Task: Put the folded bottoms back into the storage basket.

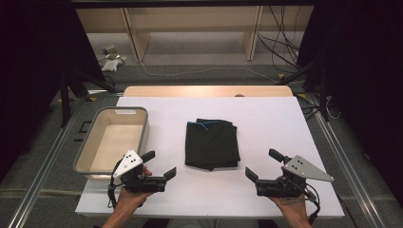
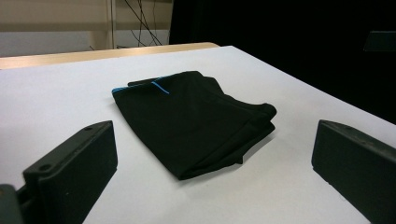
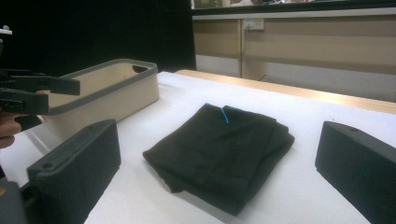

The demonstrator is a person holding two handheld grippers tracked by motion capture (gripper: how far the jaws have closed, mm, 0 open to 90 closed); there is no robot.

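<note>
In the high view, a folded black garment [image 1: 211,144] lies flat at the middle of the white table [image 1: 266,114], with a thin blue trim along its far edge. To its left stands an empty beige bin [image 1: 95,142] with a grey rim. The left gripper [image 1: 159,165] is held near the bin's near right corner, and the right gripper [image 1: 262,164] sits off the garment's near right corner; both point inward at the garment with their jaws spread wide and nothing between them. Neither touches the cloth.

In the left gripper view, the garment [image 2: 196,121] lies ahead, framed between the two open jaws but apart from them, its layered folded edges facing the right side of the picture.

In the right gripper view, the garment [image 3: 224,149] again lies between open jaws, out of reach, with the bin [image 3: 112,88] beyond it to the left and the left gripper [image 3: 32,93] at the picture's left edge.

This looks like the approach step: both grippers are lined up on the garment and no grasp has begun. Judging by the empty bin, the likely aim is to put the garment there. The next move calls for bringing the jaws low to the table, sliding one jaw under the stacked edge, and closing on all layers so the fold holds when lifted.
</note>
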